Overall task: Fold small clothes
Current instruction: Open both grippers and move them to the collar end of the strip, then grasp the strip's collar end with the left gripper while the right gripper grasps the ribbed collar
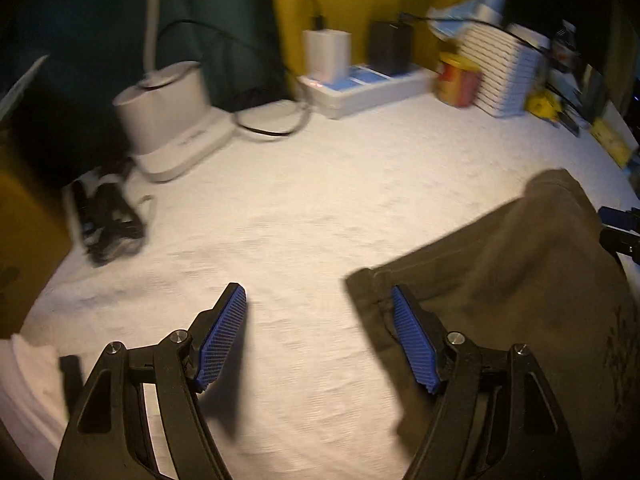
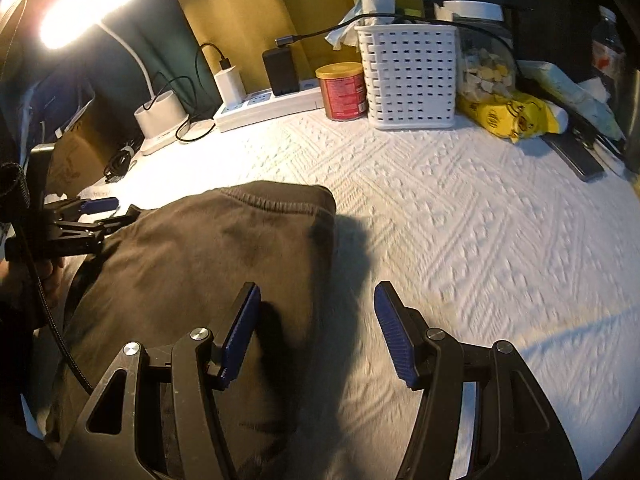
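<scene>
A dark olive-brown garment (image 1: 520, 272) lies folded over on the white textured cloth (image 1: 300, 220); it also shows in the right wrist view (image 2: 208, 252). My left gripper (image 1: 318, 304) is open and empty, over the garment's left edge, its right pad above the fabric. My right gripper (image 2: 318, 304) is open and empty, over the garment's right edge, its left pad above the fabric. The left gripper also shows at the far left of the right wrist view (image 2: 96, 208). Part of the right gripper (image 1: 620, 228) shows at the right edge of the left wrist view.
At the back stand a white lamp base (image 2: 162, 120), a power strip (image 2: 272, 108) with chargers, a red can (image 2: 344, 90), a white slotted basket (image 2: 408, 76) and yellow packets (image 2: 508, 116). A coiled black cable (image 1: 108, 220) lies at the left.
</scene>
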`<state>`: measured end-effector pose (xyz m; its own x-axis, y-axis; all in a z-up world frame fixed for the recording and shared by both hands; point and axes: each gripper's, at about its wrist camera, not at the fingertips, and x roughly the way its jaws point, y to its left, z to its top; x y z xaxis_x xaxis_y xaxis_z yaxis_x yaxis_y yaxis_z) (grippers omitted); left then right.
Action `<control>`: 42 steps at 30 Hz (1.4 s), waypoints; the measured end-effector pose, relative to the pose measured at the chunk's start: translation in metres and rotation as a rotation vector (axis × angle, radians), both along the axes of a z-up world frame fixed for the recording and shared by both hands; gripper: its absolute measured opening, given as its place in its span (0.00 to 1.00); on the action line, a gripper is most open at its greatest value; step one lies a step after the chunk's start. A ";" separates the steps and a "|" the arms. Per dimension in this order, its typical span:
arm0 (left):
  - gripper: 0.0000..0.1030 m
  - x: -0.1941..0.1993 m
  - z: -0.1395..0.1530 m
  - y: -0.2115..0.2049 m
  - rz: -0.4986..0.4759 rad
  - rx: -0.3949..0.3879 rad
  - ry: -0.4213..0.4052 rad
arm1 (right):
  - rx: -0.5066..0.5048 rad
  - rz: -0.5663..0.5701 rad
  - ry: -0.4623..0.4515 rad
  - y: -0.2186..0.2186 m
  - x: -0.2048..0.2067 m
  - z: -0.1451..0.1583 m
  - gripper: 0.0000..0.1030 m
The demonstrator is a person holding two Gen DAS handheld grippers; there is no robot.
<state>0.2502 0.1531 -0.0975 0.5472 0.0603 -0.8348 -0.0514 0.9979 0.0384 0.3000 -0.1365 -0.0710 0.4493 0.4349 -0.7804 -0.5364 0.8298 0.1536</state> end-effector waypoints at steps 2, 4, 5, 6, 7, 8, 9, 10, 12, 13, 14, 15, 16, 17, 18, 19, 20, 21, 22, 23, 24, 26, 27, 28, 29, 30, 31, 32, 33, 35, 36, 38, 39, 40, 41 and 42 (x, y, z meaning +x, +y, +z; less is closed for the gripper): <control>0.72 -0.005 0.001 0.007 0.025 -0.017 -0.003 | -0.005 0.008 0.003 0.004 0.006 -0.002 0.61; 0.72 -0.013 0.004 0.010 0.052 -0.013 -0.017 | -0.005 0.012 0.006 0.006 0.010 -0.004 0.61; 0.72 -0.017 0.007 0.010 0.067 -0.005 -0.025 | -0.007 0.014 0.006 0.007 0.011 -0.004 0.61; 0.72 -0.021 0.009 0.011 0.085 0.000 -0.036 | -0.007 0.016 0.006 0.007 0.013 -0.004 0.61; 0.72 -0.024 0.013 0.015 0.113 0.005 -0.051 | -0.006 0.017 0.005 0.008 0.014 -0.004 0.61; 0.72 -0.030 0.018 0.021 0.155 -0.009 -0.075 | -0.006 0.017 0.003 0.008 0.015 -0.004 0.61; 0.72 -0.032 0.020 0.028 0.179 -0.037 -0.087 | -0.005 0.016 0.003 0.008 0.015 -0.004 0.61; 0.72 -0.037 0.024 0.034 0.199 -0.092 -0.103 | -0.005 0.015 0.006 0.008 0.016 -0.005 0.61; 0.72 -0.047 0.028 0.043 0.206 -0.229 -0.124 | -0.006 0.013 0.006 0.008 0.016 -0.006 0.61; 0.72 -0.049 0.028 0.043 0.194 -0.269 -0.122 | -0.007 0.014 0.006 0.008 0.016 -0.006 0.61; 0.72 -0.051 0.028 0.040 0.178 -0.296 -0.118 | -0.007 0.014 0.006 0.008 0.015 -0.006 0.61; 0.72 -0.053 0.028 0.035 0.162 -0.311 -0.115 | -0.007 0.014 0.004 0.007 0.014 -0.005 0.61; 0.72 -0.054 0.028 0.032 0.152 -0.325 -0.112 | -0.007 0.013 0.003 0.007 0.014 -0.005 0.61; 0.72 -0.056 0.026 0.027 0.140 -0.348 -0.103 | -0.007 0.012 0.003 0.007 0.014 -0.005 0.61; 0.72 -0.056 0.022 0.021 0.119 -0.375 -0.088 | -0.007 0.010 0.004 0.007 0.013 -0.004 0.61; 0.72 -0.056 0.021 0.016 0.109 -0.382 -0.079 | -0.007 0.006 0.005 0.007 0.012 -0.004 0.61; 0.72 -0.057 0.018 0.009 0.096 -0.384 -0.066 | -0.007 0.004 0.005 0.006 0.012 -0.004 0.61; 0.72 -0.056 0.016 0.005 0.086 -0.390 -0.059 | -0.007 0.003 0.004 0.006 0.010 -0.002 0.61; 0.72 -0.056 0.013 0.000 0.072 -0.399 -0.045 | -0.008 0.002 0.003 0.006 0.009 -0.002 0.61; 0.72 -0.055 0.009 -0.004 0.061 -0.403 -0.030 | -0.008 0.001 0.001 0.005 0.008 -0.001 0.61; 0.72 -0.053 0.006 -0.009 0.048 -0.398 -0.012 | -0.009 0.001 0.001 0.005 0.006 0.000 0.61; 0.73 -0.054 0.004 -0.020 0.033 -0.339 -0.011 | -0.009 -0.002 0.000 0.003 0.003 0.002 0.61; 0.75 -0.053 0.005 -0.023 0.028 -0.322 -0.009 | -0.009 -0.003 0.001 0.002 0.002 0.002 0.61; 0.76 -0.053 0.004 -0.025 0.025 -0.309 -0.011 | -0.010 -0.007 0.002 0.001 0.001 0.002 0.61; 0.78 -0.052 0.004 -0.028 0.023 -0.290 -0.014 | -0.010 -0.013 0.003 0.000 0.001 0.002 0.61; 0.81 -0.053 0.003 -0.030 0.020 -0.273 -0.016 | -0.010 -0.020 0.005 -0.001 0.001 0.001 0.61; 0.83 -0.052 0.002 -0.033 0.011 -0.255 -0.015 | -0.008 -0.024 0.008 -0.002 0.001 0.001 0.61; 0.85 -0.051 0.001 -0.038 0.001 -0.233 -0.009 | -0.008 -0.026 0.006 -0.002 0.001 0.002 0.61; 0.86 -0.050 0.001 -0.039 -0.003 -0.221 -0.005 | -0.009 -0.026 0.004 -0.002 0.001 0.002 0.61; 0.86 -0.047 0.000 -0.042 -0.014 -0.212 0.000 | -0.010 -0.023 0.001 0.000 0.002 0.002 0.61; 0.86 -0.046 0.000 -0.043 -0.020 -0.214 0.000 | -0.009 -0.019 0.002 0.001 0.003 0.002 0.62; 0.86 -0.043 0.000 -0.044 -0.035 -0.214 0.000 | -0.007 -0.010 0.008 0.005 0.005 -0.001 0.62; 0.86 -0.042 0.000 -0.045 -0.045 -0.215 0.000 | 0.000 -0.004 0.015 0.008 0.007 -0.003 0.62; 0.86 -0.041 0.000 -0.047 -0.055 -0.215 -0.001 | 0.014 0.003 0.028 0.009 0.009 -0.006 0.63; 0.86 -0.040 0.000 -0.047 -0.063 -0.217 -0.001 | 0.031 0.007 0.040 0.010 0.012 -0.008 0.66; 0.86 -0.039 0.000 -0.048 -0.067 -0.216 0.000 | 0.041 0.013 0.038 0.011 0.013 -0.008 0.71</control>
<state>0.2107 0.1047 -0.0974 0.5437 -0.1563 -0.8246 0.0155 0.9842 -0.1764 0.3128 -0.1254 -0.0790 0.4137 0.4726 -0.7781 -0.5400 0.8155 0.2082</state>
